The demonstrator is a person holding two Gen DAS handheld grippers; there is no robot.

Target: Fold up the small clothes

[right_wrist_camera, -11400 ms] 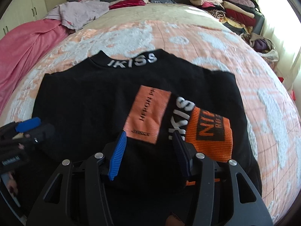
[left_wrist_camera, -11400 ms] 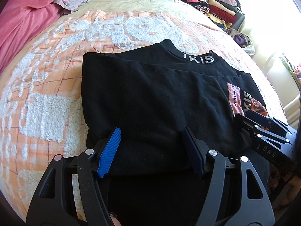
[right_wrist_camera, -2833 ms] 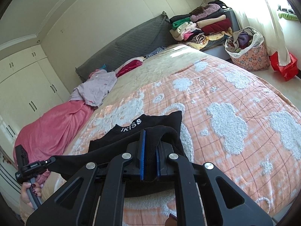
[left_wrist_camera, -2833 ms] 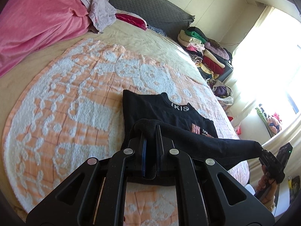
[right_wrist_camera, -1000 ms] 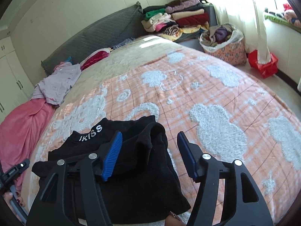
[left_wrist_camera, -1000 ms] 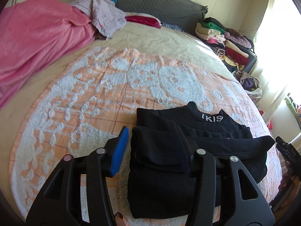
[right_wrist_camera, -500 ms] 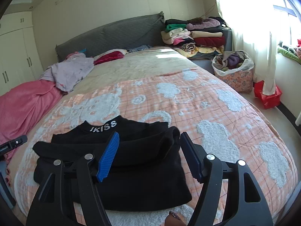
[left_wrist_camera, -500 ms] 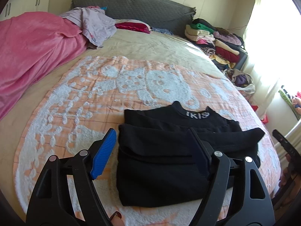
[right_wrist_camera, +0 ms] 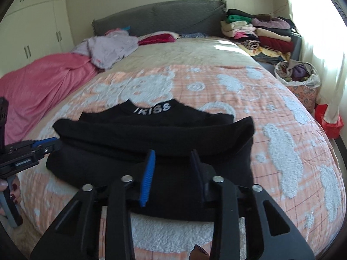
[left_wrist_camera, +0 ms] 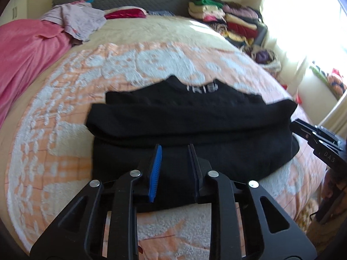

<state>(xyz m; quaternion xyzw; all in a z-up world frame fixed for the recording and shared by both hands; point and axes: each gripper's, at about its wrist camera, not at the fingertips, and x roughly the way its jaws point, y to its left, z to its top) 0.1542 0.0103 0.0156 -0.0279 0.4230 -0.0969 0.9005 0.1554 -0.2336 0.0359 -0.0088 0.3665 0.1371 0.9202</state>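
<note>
Nearest, the left gripper [left_wrist_camera: 174, 147] and the right gripper [right_wrist_camera: 173, 152] each hang over the near half of the folded black sweater [left_wrist_camera: 190, 134], their jaws just drawn partly in yet apart, clamping no cloth. The sweater lies on the orange-and-white blanket [right_wrist_camera: 271, 108], its lettered collar [right_wrist_camera: 151, 109] toward the headboard [right_wrist_camera: 160, 19]. Beyond lie a pink cover [right_wrist_camera: 41, 80], a lilac garment [right_wrist_camera: 110, 47], a stack of folded clothes [right_wrist_camera: 260, 34] and a full bag [right_wrist_camera: 297, 73].
</note>
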